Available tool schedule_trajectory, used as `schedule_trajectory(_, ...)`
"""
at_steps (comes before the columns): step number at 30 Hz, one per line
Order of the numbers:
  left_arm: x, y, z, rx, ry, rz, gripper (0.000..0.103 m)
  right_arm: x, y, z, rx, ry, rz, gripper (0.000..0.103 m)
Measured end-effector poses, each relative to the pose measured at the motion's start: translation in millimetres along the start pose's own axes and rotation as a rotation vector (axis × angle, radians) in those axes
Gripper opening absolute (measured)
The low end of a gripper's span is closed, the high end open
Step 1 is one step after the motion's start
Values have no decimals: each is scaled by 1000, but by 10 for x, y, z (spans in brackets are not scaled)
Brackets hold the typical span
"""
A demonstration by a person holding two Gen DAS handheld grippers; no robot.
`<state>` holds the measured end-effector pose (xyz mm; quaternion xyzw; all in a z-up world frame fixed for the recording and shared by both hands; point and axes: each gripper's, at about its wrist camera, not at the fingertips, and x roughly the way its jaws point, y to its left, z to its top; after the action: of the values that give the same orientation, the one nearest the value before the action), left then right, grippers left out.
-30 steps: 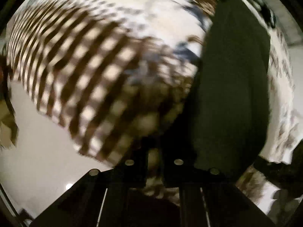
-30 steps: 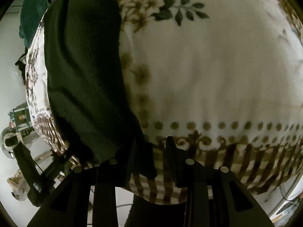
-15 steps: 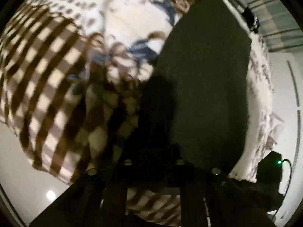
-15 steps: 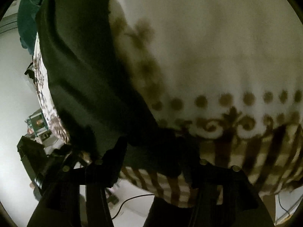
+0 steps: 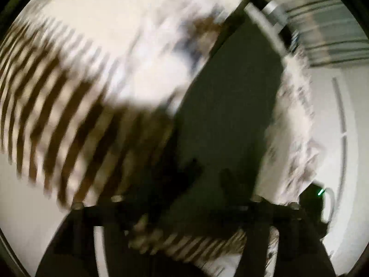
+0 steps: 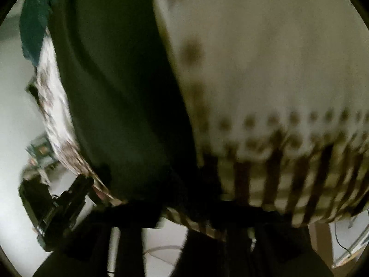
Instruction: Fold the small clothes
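Where both pinched the dark garment (image 5: 230, 106) before, left claw (image 5: 184, 204) and right claw (image 6: 191, 210) now spread, released.

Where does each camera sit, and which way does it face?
Left wrist: on the left gripper, looking down along its fingers at a dark garment on a patterned tablecloth; jaws opening, the right gripper at the frame's right edge.
Right wrist: on the right gripper, looking down at the same dark garment from its other end; jaws opening, left gripper at lower left.
Shared: garment, tablecloth, each other's gripper.
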<state>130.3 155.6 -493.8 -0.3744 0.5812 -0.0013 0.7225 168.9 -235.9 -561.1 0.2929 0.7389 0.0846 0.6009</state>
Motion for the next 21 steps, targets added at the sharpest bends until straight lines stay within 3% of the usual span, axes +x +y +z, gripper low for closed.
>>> schedule_trajectory(2, 15, -162, 423, 17, -50, -58, 61, -246, 54, 241, 27, -71, 40, 51)
schedule_trajectory(7, 390, -695, 1683, 112, -135, -81, 61, -523, 279, 1033, 78, -195, 123, 56)
schedule_trajectory(9, 660, -881, 2221, 143, -126, -88, 61, -521, 443, 1461, 82, -248, 145, 56)
schedule_trajectory(12, 1085, -1132, 2782, 204, -88, -58, 61, -532, 552, 2094, 104, -283, 190, 56)
schedule_trajectory(16, 1582, -1277, 3180, 268, -4, -11, 58, -428, 703, 2873, 131, -284, 283, 56)
schedule_trajectory(18, 1680, -1314, 3251, 295, -6, -56, 17, -429, 719, 3220, 150, -272, 313, 56)
schedule_trajectory(19, 1691, -1308, 3251, 302, -1, -57, 17, -389, 747, 3335, 154, -263, 326, 56)
schedule_trajectory(20, 1668, -1291, 3236, 312, -10, -64, 16, -363, 768, 3407, 156, -267, 336, 53)
schedule_trajectory(21, 1655, -1250, 3225, 312, -9, -69, 15, -360, 786, 3448, 153, -284, 318, 21)
